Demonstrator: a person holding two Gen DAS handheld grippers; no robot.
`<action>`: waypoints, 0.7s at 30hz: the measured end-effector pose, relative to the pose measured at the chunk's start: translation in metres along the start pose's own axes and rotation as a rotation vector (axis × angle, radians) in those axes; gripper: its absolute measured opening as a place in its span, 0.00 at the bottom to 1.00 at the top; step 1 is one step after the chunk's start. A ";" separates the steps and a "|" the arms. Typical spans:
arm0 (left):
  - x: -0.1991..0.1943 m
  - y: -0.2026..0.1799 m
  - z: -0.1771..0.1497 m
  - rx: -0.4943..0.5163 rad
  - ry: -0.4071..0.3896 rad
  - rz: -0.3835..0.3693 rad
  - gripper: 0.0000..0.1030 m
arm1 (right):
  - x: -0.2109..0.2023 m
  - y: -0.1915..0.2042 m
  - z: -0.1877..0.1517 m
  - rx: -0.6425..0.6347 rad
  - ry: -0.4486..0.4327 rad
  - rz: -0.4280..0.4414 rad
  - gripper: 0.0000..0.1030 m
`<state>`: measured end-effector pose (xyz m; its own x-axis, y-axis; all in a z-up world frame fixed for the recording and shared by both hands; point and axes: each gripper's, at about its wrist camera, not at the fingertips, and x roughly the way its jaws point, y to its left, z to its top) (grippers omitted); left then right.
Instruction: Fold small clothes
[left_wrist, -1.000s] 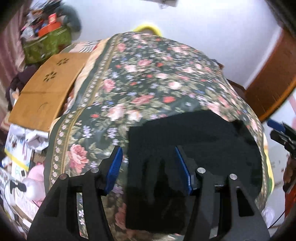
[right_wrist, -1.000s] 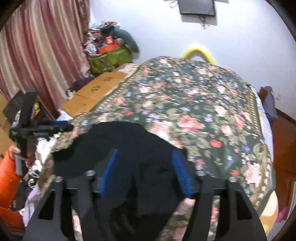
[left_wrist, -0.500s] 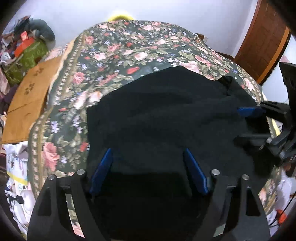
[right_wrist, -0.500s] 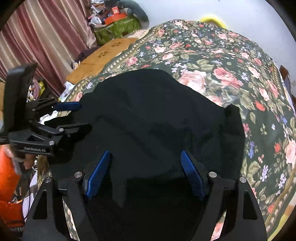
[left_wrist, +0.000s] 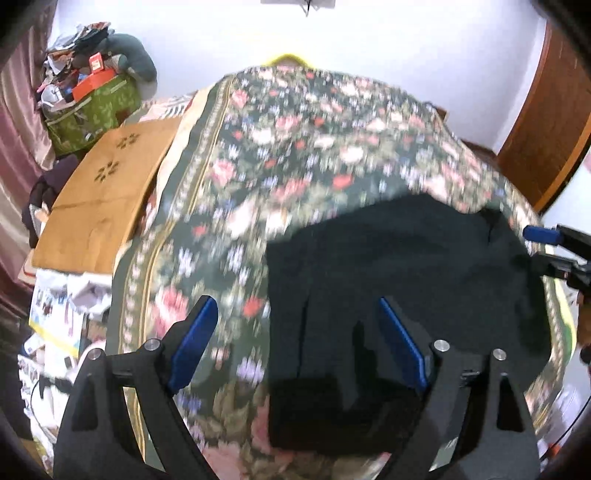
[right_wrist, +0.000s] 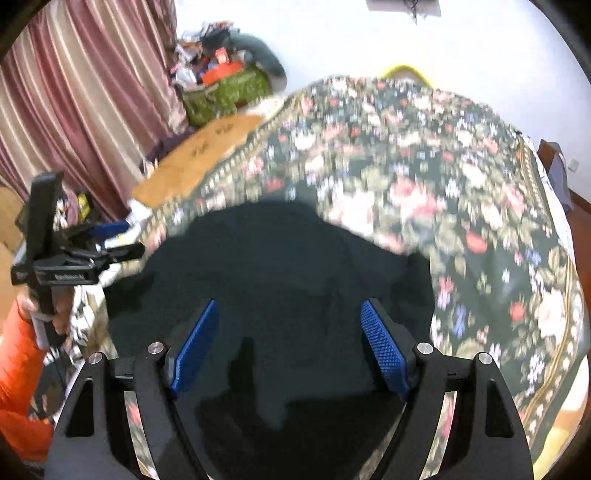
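Left tool (left_wrist: 295, 339) straddles black garment's (left_wrist: 399, 280) left edge.

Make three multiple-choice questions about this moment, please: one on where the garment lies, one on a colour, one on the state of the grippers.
1. Where does the black garment lie?
A. on the floral bedspread
B. on the wooden board
C. in the green bag

2. What colour are the finger pads?
A. red
B. blue
C. white

3. How do the left gripper and the right gripper stand?
A. both shut on cloth
B. one open, one shut
C. both open, holding nothing

Key: 1 A, floral cloth surrounds the garment; 2 B, blue in both views; 3 C, wide gaps between the fingers.
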<state>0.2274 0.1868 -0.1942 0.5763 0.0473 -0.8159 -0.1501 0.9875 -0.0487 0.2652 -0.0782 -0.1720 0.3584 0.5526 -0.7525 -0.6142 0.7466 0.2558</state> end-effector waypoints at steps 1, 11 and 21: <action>0.003 -0.003 0.008 0.002 -0.006 -0.003 0.86 | 0.001 -0.001 0.007 0.010 -0.016 0.007 0.74; 0.082 -0.026 0.045 0.021 0.110 -0.008 0.86 | 0.052 -0.011 0.027 -0.024 0.054 -0.043 0.74; 0.088 0.017 0.029 -0.023 0.124 0.115 0.85 | 0.057 -0.049 0.020 0.086 0.076 -0.084 0.72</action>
<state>0.2993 0.2122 -0.2501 0.4510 0.1394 -0.8816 -0.2287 0.9728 0.0368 0.3299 -0.0757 -0.2157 0.3497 0.4596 -0.8164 -0.5209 0.8197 0.2383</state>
